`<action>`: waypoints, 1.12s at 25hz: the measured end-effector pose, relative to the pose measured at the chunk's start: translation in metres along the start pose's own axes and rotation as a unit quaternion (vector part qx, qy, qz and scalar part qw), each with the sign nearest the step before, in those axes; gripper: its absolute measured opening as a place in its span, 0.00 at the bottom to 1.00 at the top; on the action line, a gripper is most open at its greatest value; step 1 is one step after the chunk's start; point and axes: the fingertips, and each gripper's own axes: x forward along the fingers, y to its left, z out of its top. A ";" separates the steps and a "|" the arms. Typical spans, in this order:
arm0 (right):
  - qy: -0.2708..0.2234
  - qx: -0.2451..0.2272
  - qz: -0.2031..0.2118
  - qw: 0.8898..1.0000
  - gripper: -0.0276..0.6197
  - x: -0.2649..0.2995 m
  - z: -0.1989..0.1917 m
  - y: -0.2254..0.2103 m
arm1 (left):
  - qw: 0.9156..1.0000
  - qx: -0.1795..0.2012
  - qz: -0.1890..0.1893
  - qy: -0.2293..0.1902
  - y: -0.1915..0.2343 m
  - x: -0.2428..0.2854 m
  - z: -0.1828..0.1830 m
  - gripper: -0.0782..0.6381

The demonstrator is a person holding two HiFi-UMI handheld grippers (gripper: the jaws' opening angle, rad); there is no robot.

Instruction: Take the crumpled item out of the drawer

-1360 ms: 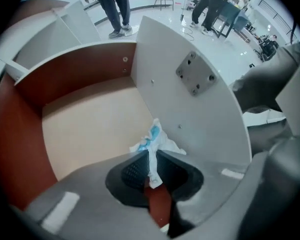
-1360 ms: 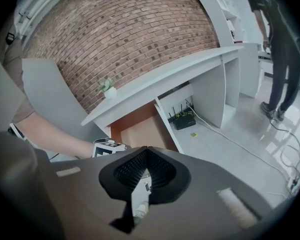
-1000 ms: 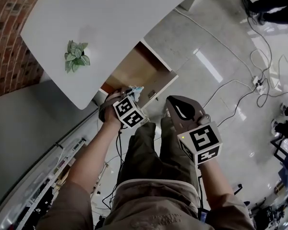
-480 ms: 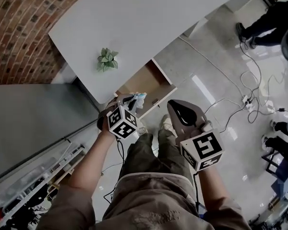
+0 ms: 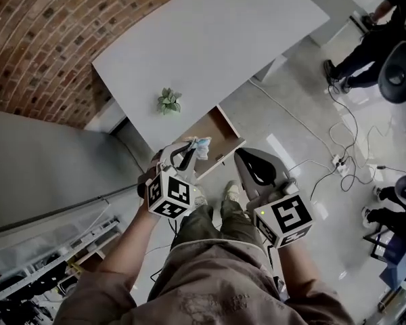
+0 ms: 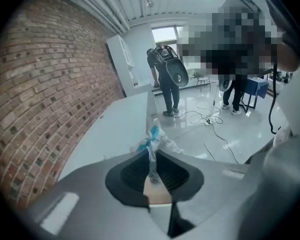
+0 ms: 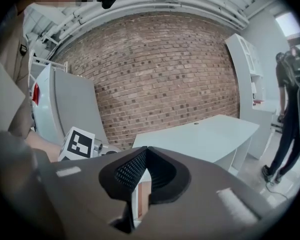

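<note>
Over the open drawer (image 5: 223,133), our left gripper (image 5: 187,156) clamped the crumpled item (image 5: 199,144), which stuck out forward. Jaws of our right gripper (image 5: 247,160) met, empty.

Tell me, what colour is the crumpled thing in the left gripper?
The crumpled plastic item is white with blue bits; left gripper view shows it best.

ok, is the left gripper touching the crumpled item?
Touching. The left gripper view shows the left gripper with jaws shut on the crumpled item.
</note>
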 end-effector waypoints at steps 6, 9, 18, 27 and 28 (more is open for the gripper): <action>-0.060 -0.034 0.001 0.998 0.09 -0.022 0.052 0.011 | 0.997 0.004 0.042 -0.057 0.022 -0.057 0.045 0.18; -0.080 -0.039 -0.003 0.996 0.09 -0.035 0.073 0.017 | 0.993 -0.007 0.061 -0.096 0.033 -0.089 0.071 0.18; -0.124 -0.077 0.000 0.989 0.09 -0.067 0.120 0.037 | 0.968 0.013 0.116 -0.223 0.055 -0.180 0.141 0.18; -0.165 -0.114 0.017 0.979 0.08 -0.093 0.160 0.063 | 0.949 0.008 0.168 -0.267 0.069 -0.239 0.157 0.18; -0.165 -0.120 0.017 0.979 0.08 -0.096 0.162 0.064 | 0.946 0.001 0.175 -0.272 0.072 -0.245 0.157 0.18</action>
